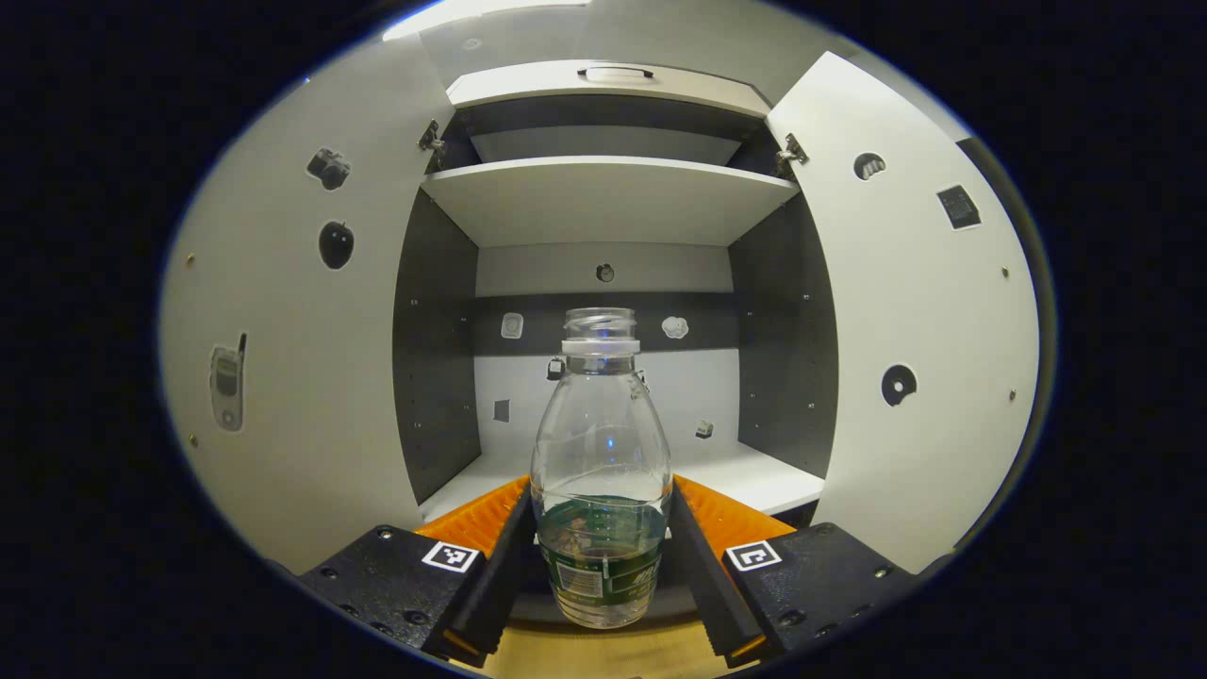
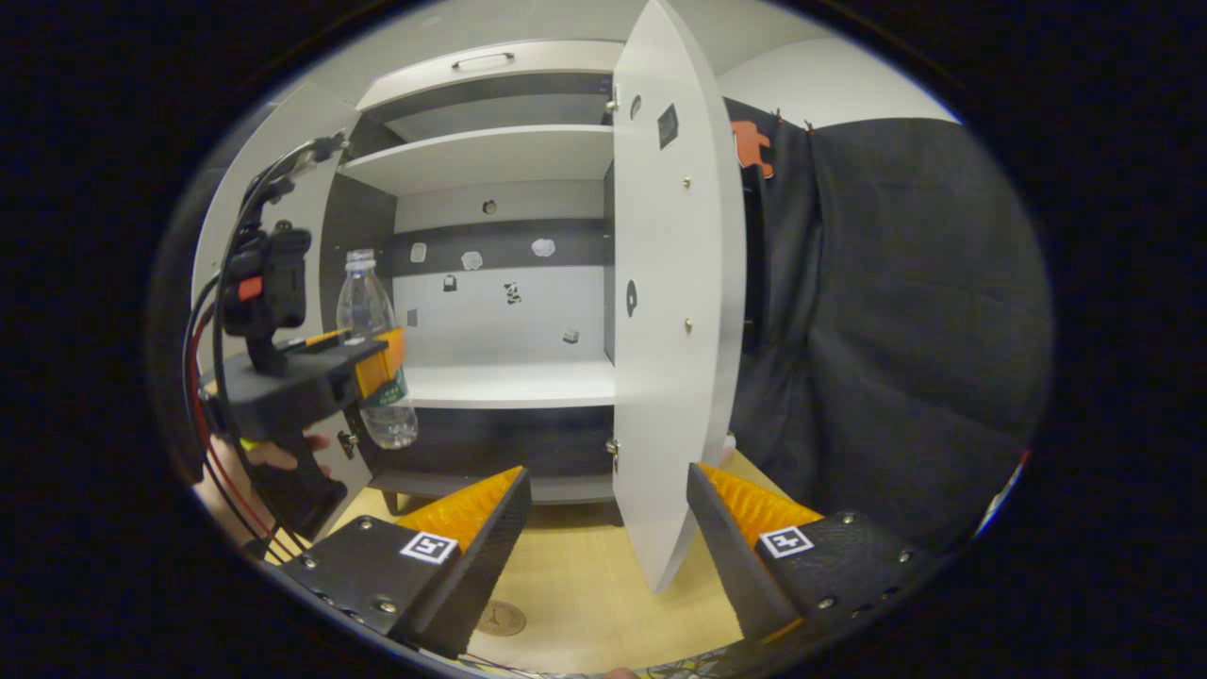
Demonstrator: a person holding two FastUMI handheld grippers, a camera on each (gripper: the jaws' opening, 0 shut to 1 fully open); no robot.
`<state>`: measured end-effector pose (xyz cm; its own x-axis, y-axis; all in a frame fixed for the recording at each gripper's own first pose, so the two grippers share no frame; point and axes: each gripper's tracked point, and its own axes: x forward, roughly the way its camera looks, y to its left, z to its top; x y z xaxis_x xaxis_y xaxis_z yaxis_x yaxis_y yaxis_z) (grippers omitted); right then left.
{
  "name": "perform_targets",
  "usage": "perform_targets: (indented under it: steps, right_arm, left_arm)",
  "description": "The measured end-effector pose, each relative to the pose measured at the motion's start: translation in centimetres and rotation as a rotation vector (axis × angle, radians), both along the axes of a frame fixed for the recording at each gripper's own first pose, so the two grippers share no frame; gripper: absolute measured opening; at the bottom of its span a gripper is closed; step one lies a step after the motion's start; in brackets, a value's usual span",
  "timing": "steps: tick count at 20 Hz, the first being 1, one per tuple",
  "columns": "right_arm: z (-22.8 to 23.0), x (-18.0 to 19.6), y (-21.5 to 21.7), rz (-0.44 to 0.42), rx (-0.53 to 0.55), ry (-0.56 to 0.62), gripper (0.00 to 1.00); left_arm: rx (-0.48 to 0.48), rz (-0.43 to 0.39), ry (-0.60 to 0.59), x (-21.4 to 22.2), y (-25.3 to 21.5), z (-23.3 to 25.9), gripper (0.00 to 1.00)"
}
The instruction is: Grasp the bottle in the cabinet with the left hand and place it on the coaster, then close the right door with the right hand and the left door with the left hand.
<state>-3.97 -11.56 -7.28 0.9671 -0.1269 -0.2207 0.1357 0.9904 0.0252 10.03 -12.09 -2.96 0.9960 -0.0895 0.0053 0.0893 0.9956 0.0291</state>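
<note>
A clear uncapped bottle (image 1: pixel 602 471) with a green label and a little liquid hangs between the fingers of my left gripper (image 1: pixel 602 528), which is shut on its lower half, just in front of the open cabinet. In the right gripper view the same bottle (image 2: pixel 370 321) is held in the air by the left gripper (image 2: pixel 377 363), out in front of the cabinet's lower shelf (image 2: pixel 509 382). My right gripper (image 2: pixel 608 500) is open with nothing in it, low over the table, facing the edge of the right door (image 2: pixel 674 311). A round coaster (image 2: pixel 501 619) lies on the table below.
Both white cabinet doors stand open: the left door (image 1: pixel 292 321) and the right door (image 1: pixel 915 311). The lower shelf (image 1: pixel 754 476) is bare and an upper shelf (image 1: pixel 603 193) sits above it. A wooden tabletop (image 2: pixel 585 585) lies under the grippers. Black cloth (image 2: pixel 896 330) hangs to the right.
</note>
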Motion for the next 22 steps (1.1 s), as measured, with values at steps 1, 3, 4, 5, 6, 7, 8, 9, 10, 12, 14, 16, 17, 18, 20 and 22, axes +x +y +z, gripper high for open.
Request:
perform_targets:
  steps: [1, 3, 4, 5, 6, 7, 8, 9, 10, 12, 14, 16, 17, 18, 20, 22]
  right_arm:
    - [-0.2, -0.4, -0.4, -0.002, 0.003, 0.009, 1.0]
    - [-0.4, -1.0, -1.3, -0.007, 0.001, 0.015, 1.0]
    - [-0.6, -1.3, -1.8, -0.01, -0.002, 0.017, 1.0]
    - [-0.8, -1.5, -2.2, -0.015, -0.005, 0.021, 1.0]
    - [-1.1, -1.7, -2.6, -0.018, -0.004, 0.026, 1.0]
    - [-1.6, -1.9, -2.9, -0.019, 0.001, 0.035, 1.0]
    - [-1.9, -2.1, -3.1, -0.021, 0.004, 0.042, 1.0]
    - [-2.2, -2.4, -3.3, -0.022, 0.006, 0.049, 1.0]
    - [-2.5, -2.7, -3.5, -0.023, 0.005, 0.056, 1.0]
    - [-3.2, -3.0, -3.9, -0.022, -0.004, 0.071, 1.0]
    - [-4.0, -3.3, -4.1, -0.021, -0.01, 0.088, 1.0]
    - [-4.9, -3.6, -4.4, -0.021, -0.006, 0.108, 1.0]
    - [-5.1, -3.8, -4.5, -0.021, 0.005, 0.112, 1.0]
    - [-5.4, -3.9, -4.5, -0.02, 0.011, 0.114, 1.0]
    - [-6.1, -4.3, -4.7, -0.02, 0.014, 0.129, 1.0]
    - [-7.0, -4.8, -5.0, -0.02, 0.006, 0.149, 1.0]
  left_arm:
    - [-0.008, 0.003, 0.018, -0.7, -0.1, -0.9, 0.8]
    - [-0.012, 0.014, 0.034, -1.9, -0.2, -2.1, 0.8]
    - [-0.011, 0.016, 0.038, -2.4, -0.2, -2.7, 0.8]
    - [-0.013, 0.017, 0.045, -2.8, -0.4, -3.4, 0.81]
    - [-0.013, 0.015, 0.056, -3.2, -0.6, -4.2, 0.81]
    - [-0.014, 0.016, 0.068, -3.5, -0.7, -5.0, 0.81]
    - [-0.014, 0.015, 0.081, -3.9, -0.8, -5.9, 0.8]
    - [-0.012, 0.017, 0.089, -4.3, -1.0, -6.7, 0.8]
    - [-0.009, 0.016, 0.101, -4.5, -1.1, -7.6, 0.81]
    - [-0.003, 0.016, 0.125, -5.3, -1.4, -9.5, 0.81]
    - [-0.002, 0.013, 0.151, -6.0, -1.9, -11.6, 0.81]
    - [-0.008, 0.003, 0.183, -6.8, -2.4, -13.7, 0.81]
    - [-0.018, -0.003, 0.187, -7.2, -2.7, -14.4, 0.81]
    - [-0.024, -0.004, 0.196, -7.5, -2.8, -15.4, 0.81]
    - [-0.033, -0.015, 0.219, -8.2, -3.4, -17.4, 0.81]
    - [-0.032, -0.016, 0.252, -8.8, -3.7, -19.7, 0.81]
